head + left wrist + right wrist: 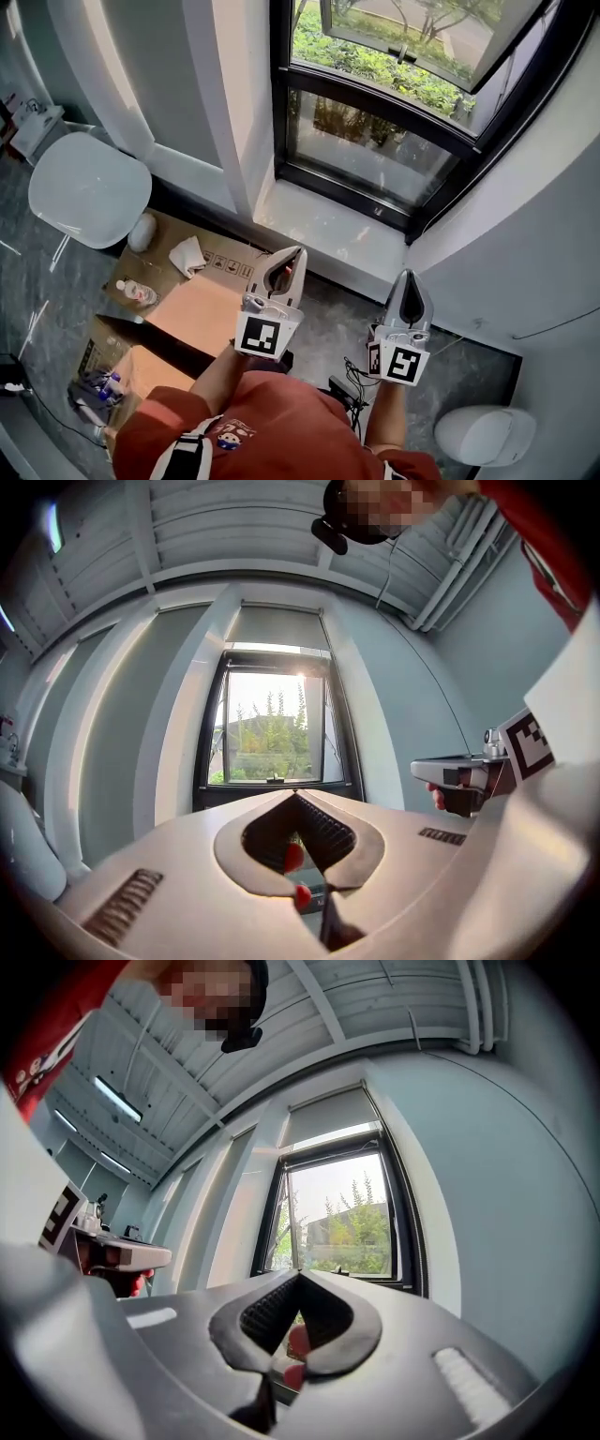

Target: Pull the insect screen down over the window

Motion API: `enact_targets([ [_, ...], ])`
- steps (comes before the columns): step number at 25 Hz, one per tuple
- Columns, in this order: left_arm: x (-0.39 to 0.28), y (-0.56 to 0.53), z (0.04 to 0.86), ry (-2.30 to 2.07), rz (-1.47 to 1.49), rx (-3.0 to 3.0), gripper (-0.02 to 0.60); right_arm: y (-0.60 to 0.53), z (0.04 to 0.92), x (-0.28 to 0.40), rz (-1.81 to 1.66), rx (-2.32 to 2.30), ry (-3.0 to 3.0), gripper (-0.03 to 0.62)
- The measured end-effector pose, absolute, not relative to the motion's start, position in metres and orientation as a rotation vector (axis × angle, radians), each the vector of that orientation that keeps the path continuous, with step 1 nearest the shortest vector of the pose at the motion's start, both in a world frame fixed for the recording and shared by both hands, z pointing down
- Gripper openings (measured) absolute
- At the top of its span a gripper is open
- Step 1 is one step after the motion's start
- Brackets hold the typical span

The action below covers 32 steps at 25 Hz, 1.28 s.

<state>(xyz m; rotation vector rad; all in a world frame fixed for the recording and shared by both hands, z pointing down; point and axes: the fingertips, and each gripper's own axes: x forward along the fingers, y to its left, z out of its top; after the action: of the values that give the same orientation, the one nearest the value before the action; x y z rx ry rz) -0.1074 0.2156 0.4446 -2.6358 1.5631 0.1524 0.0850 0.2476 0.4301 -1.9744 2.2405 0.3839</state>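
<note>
The person is standing back from the window (370,155), holding the left gripper (296,253) and right gripper (410,276), all 4 jaws pinched closed on nothing, seemingly lining up a reach, since the insect screen isn't showing across the glass, presumably rolled up top.

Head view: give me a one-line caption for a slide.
A person in red points the shut, empty left gripper and right gripper toward the black-framed window.
</note>
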Motion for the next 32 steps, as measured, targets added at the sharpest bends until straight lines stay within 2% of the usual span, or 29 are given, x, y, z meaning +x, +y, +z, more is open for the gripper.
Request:
enact_targets([
  [15, -0.149, 0.081, 0.445, 1.547, 0.211, -2.681, 0.005, 0.127, 0.414, 0.045, 0.433, -2.047, 2.213, 0.009],
  [32, -0.122, -0.003, 0.449, 1.541, 0.225, -2.660, 0.005, 0.046, 0.421, 0.080, 0.444, -2.053, 2.174, 0.009],
])
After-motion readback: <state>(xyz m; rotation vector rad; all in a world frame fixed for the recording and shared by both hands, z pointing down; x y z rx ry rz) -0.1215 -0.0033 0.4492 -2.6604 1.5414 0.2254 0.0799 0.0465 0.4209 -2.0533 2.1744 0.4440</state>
